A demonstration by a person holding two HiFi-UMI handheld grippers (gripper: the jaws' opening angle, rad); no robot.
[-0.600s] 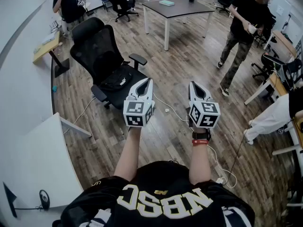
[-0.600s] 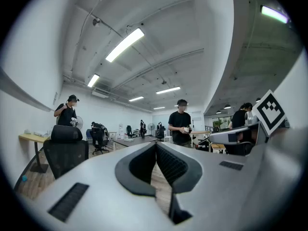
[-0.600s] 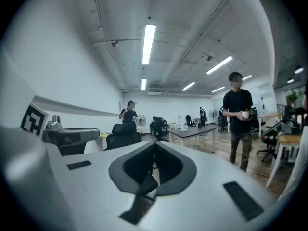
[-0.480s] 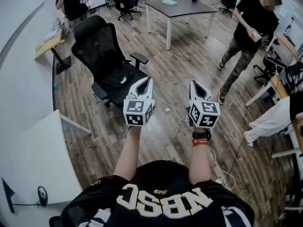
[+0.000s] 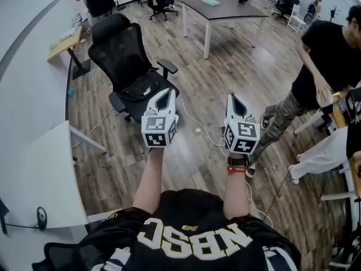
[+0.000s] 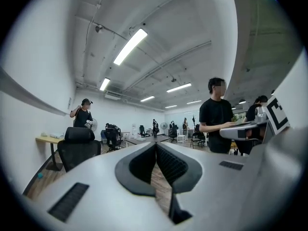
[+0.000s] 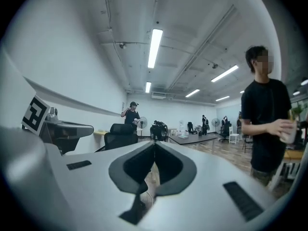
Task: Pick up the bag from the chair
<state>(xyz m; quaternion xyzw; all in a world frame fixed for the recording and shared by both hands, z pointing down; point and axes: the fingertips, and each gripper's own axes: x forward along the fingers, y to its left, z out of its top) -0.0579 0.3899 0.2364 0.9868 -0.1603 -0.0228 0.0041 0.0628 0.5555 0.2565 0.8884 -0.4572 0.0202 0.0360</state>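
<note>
While the bag point(image 5: 141, 91) is lying on the far chair point(image 5: 120, 45), I am holding the left hand-held gripper point(image 5: 164, 93) and right hand-held gripper point(image 5: 232, 99) clenched, empty.

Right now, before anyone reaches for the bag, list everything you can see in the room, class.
office chair: one, black, left of centre on the wood floor
bag: one, black, on the chair seat
table: one, dark top, white legs, far side
flat object: one, pale green, on that table
cable: one, white, on the floor by the chair
desk: one, white, lower left
bystander: one, black shirt, right edge
left tool: one, white, shut, empty, near the chair
right tool: one, white, shut, empty, beside it
</note>
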